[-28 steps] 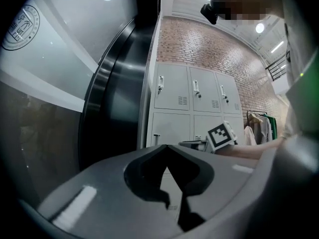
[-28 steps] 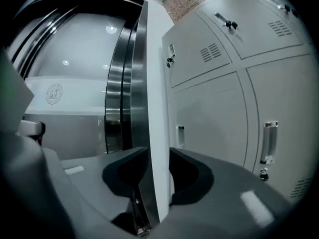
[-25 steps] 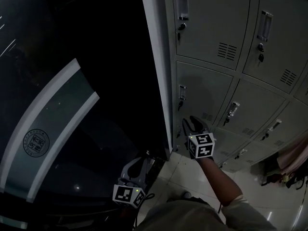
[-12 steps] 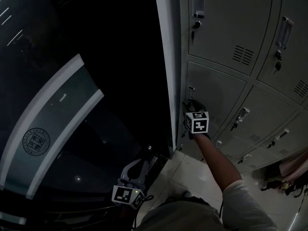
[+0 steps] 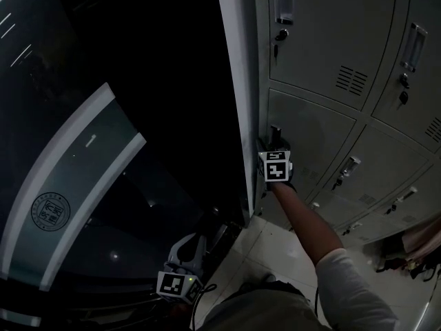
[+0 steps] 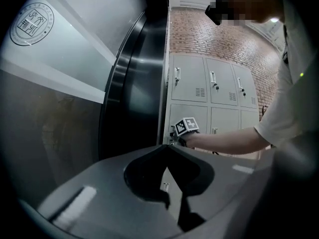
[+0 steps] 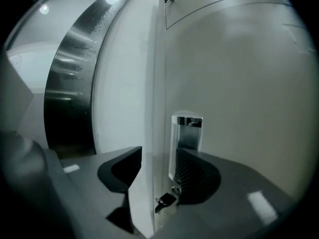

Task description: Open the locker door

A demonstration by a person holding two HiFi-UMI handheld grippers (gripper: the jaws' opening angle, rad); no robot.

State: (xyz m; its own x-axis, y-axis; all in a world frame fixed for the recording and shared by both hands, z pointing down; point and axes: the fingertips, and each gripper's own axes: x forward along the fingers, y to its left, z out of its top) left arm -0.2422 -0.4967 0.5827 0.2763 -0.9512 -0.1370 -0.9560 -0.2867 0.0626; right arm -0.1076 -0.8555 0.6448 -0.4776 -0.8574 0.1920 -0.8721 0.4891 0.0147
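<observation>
The grey locker door (image 5: 313, 133) sits in the second row of the leftmost column, and it stands closed. Its upright metal handle (image 7: 187, 132) is near the door's left edge, with a key (image 7: 166, 200) in the lock just below. My right gripper (image 7: 159, 156) is up against that edge with its jaws wide open. The door's edge lies between them and the right jaw reaches beside the handle. In the head view the right gripper (image 5: 273, 143) covers the handle. My left gripper (image 5: 196, 243) hangs low by the floor, shut and empty.
More closed lockers (image 5: 324, 33) fill the wall above, right and below. A dark curved glass panel with a round emblem (image 5: 52, 207) stands to the left of the locker bank. Tiled floor (image 5: 275, 250) lies below. Some cloth (image 5: 417, 243) lies at the lower right.
My right gripper has risen from below the handle up to it and moved left to the door's edge. The left gripper has stayed low.
</observation>
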